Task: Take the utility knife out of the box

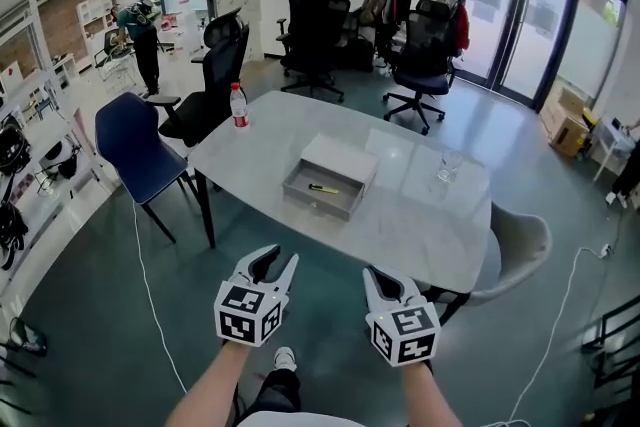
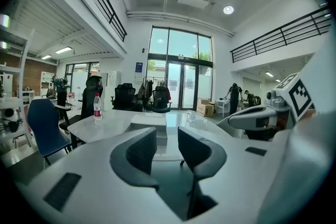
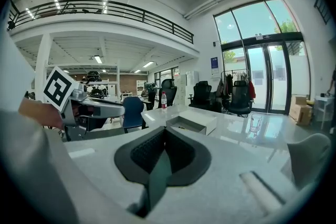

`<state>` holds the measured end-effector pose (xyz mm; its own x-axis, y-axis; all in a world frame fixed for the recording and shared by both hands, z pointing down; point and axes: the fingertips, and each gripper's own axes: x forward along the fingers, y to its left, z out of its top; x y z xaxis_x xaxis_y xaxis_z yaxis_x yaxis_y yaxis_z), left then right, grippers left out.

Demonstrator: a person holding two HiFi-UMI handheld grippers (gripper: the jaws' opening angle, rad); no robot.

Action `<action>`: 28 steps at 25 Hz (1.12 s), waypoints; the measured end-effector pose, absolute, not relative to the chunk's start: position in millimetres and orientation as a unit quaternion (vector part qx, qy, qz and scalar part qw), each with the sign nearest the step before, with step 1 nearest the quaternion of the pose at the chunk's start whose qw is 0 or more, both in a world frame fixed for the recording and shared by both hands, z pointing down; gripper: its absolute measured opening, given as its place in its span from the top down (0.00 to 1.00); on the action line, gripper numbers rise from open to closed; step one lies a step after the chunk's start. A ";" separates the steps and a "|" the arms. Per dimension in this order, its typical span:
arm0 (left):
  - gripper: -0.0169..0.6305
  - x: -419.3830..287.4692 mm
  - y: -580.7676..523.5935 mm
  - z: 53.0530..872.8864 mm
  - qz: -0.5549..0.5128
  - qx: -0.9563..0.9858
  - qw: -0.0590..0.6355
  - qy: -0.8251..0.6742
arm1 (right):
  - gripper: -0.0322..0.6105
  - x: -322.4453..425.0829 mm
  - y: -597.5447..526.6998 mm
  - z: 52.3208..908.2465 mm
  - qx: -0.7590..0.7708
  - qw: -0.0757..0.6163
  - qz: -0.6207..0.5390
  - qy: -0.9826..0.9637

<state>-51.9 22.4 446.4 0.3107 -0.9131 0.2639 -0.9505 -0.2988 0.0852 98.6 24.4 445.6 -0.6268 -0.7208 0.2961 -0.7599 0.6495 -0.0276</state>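
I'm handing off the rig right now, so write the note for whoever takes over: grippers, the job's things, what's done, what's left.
Left gripper: jaws apart, nothing between them.
Right gripper: jaws together, empty.
Both are held over the floor, short of the table, and touch nothing.
The box sits open near the middle of the table, and the utility knife lies inside it.
Done: nothing yet; the knife is untouched.
Left: reach the box, grip the knife, lift it out.
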 end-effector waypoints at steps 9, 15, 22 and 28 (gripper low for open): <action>0.76 -83.0 -54.8 452.8 0.093 0.814 0.128 -0.559 | 0.94 57.7 -49.0 445.6 0.422 0.139 0.086 -0.892; 0.73 -105.5 -105.8 457.9 0.097 0.825 0.134 -0.540 | 0.94 30.7 -96.7 448.1 0.433 0.144 0.093 -0.885; 0.69 -126.6 -154.4 464.6 0.101 0.834 0.143 -0.523 | 0.94 5.2 -144.9 447.7 0.445 0.146 0.096 -0.878; 0.68 -145.3 -184.3 471.1 0.106 0.842 0.147 -0.508 | 0.94 -15.9 -173.7 448.5 0.455 0.145 0.098 -0.873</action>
<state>-145.3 -184.3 471.1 0.4612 -0.8246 0.3277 -0.8868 -0.4403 0.1402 -15.9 -173.7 448.5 -0.5429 -0.7665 0.3432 -0.8236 0.5658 -0.0392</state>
